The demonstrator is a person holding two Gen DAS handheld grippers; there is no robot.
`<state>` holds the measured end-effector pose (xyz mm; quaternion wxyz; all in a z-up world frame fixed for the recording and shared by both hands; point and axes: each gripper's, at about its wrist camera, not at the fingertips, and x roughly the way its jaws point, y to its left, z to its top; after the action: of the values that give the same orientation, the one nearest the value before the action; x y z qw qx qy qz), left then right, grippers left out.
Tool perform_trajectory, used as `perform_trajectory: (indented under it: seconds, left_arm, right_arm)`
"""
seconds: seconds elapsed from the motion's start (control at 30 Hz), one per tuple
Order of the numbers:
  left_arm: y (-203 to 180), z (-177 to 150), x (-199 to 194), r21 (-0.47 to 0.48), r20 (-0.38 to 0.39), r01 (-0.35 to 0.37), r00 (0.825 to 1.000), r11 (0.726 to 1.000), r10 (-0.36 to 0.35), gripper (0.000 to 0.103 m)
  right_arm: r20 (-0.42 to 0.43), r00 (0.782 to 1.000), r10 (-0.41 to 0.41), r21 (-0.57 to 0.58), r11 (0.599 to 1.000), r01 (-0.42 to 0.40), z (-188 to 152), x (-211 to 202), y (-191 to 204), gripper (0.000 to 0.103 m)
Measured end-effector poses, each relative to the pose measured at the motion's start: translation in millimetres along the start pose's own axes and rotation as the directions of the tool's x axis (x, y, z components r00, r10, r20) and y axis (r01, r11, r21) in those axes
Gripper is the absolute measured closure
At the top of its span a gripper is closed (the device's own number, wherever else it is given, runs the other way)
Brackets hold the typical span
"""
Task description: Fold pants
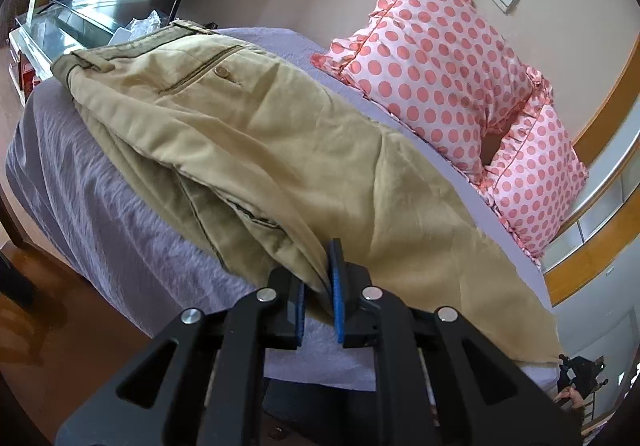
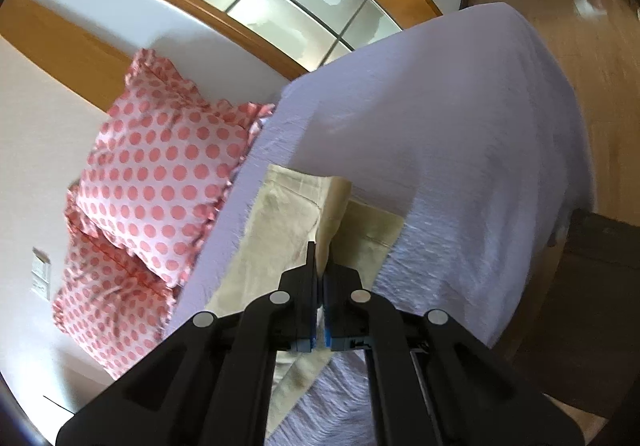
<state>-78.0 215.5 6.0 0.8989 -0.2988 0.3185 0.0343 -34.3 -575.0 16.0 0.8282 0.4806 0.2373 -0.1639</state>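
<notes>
Two grippers, both mine, clamped on pants: left gripper [image 1: 320, 286] pinching bunched mid-leg layers, right gripper [image 2: 320, 278] pinching raised fold near hem. Pants [image 1: 256, 134] lie lengthwise on bed [image 1: 92, 174], waistband far end, pillows [image 1: 440, 62] beside. Cloth soft, limp, light; I judge edges and hems best holds.
</notes>
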Motion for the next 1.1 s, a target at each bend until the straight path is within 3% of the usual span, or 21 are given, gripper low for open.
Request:
perform_trajectory:
  seconds: [0.03,0.1,0.13,0.17,0.27,0.37,0.47,0.5,0.57,0.67,0.77,0.83,0.93,0.97,1.0,1.03,1.07,1.1]
  left_arm:
    - [0.7,-1.5,-2.5,0.004,0.005,0.007,1.0,1.0,-0.007,0.087]
    - [1.0,-3.1,-9.3,0.011,0.018,0.019,1.0,1.0,-0.019,0.079]
    - [2.4,-3.9,-15.2,0.017,0.034,0.019,0.999,1.0,-0.02,0.076]
    - [3.2,-4.1,-20.4,0.02,0.049,0.015,0.999,1.0,-0.016,0.071]
    - [9.0,-2.7,-37.2,0.005,0.12,-0.017,0.993,1.0,0.017,0.053]
    - [20.9,-0.3,-48.7,-0.043,0.169,-0.022,0.985,0.999,0.029,0.051]
    - [35.4,1.0,-51.6,-0.097,0.177,-0.03,0.983,0.995,0.047,0.049]
    - [37.6,0.9,-50.3,-0.108,0.171,-0.027,0.984,0.994,0.045,0.049]
    - [41.5,-0.3,-48.5,-0.118,0.162,-0.011,0.986,0.993,0.03,0.048]
    - [41.5,-1.8,-46.6,-0.108,0.156,0.002,0.988,0.994,0.015,0.043]
    - [40.7,-3.0,-51.4,-0.089,0.17,-0.022,0.985,0.996,0.037,0.027]
    - [37.6,-3.5,-56.6,-0.077,0.196,-0.039,0.979,0.996,0.054,0.018]
    - [31.0,-5.5,-59.1,-0.051,0.213,-0.021,0.976,0.998,0.031,0.015]
    - [29.8,-6.2,-59.0,-0.046,0.214,-0.019,0.976,0.999,0.028,0.013]
    - [26.8,-7.7,-58.4,-0.036,0.215,-0.018,0.976,0.999,0.026,0.013]
    - [25.3,-8.4,-57.7,-0.031,0.212,-0.019,0.977,0.999,0.025,0.013]
    - [23.7,-9.3,-56.4,-0.024,0.208,-0.02,0.978,1.0,0.024,0.013]
    - [22.6,-10.3,-54.5,-0.018,0.202,-0.013,0.979,1.0,0.017,0.013]
  right_arm:
    - [0.002,1.0,-0.017,-0.005,1.0,0.017,-0.2,-2.8,0.6,0.098]
    - [0.045,0.998,-0.054,-0.022,0.998,0.056,-0.4,-14.3,1.5,0.08]
    - [0.085,0.993,-0.076,-0.041,0.996,0.08,-0.7,-22.0,1.7,0.059]
    - [0.113,0.989,-0.097,-0.054,0.993,0.103,-0.9,-26.2,1.1,0.055]
    - [0.098,0.988,-0.119,-0.044,0.991,0.124,-1.3,-22.0,-6.9,0.055]
    - [0.107,0.988,-0.113,-0.069,0.99,0.121,-5.8,-18.7,-4.3,0.056]
    - [0.072,0.996,-0.05,-0.092,0.994,0.057,-15.0,-10.3,1.6,0.061]
    - [0.073,0.997,-0.038,-0.102,0.994,0.046,-18.6,-9.2,3.5,0.064]
    - [0.028,1.0,0.009,-0.113,0.994,-0.005,-25.9,1.0,4.7,0.097]
    - [0.023,0.996,0.088,-0.094,0.992,-0.086,-26.0,8.9,3.3,0.098]
    - [0.04,0.982,0.186,-0.214,0.961,-0.173,-29.4,-0.9,51.6,0.098]
    - [-0.002,0.956,0.292,-0.314,0.908,-0.278,-43.0,-6.7,99.8,0.098]
    - [-0.165,0.87,0.465,-0.445,0.752,-0.487,-92.4,-11.5,185.2,0.098]
    - [-0.25,0.826,0.505,-0.472,0.682,-0.559,-118.8,-11.2,213.2,0.098]
    - [-0.349,0.779,0.522,-0.487,0.609,-0.626,-151.7,-8.9,239.4,0.098]
    - [-0.407,0.753,0.517,-0.491,0.571,-0.658,-171.9,-6.7,251.8,0.098]
    - [-0.524,0.709,0.472,-0.502,0.502,-0.705,-212.2,-0.3,271.4,0.098]
    - [-0.618,0.682,0.391,-0.524,0.442,-0.728,-249.1,5.4,283.9,0.097]
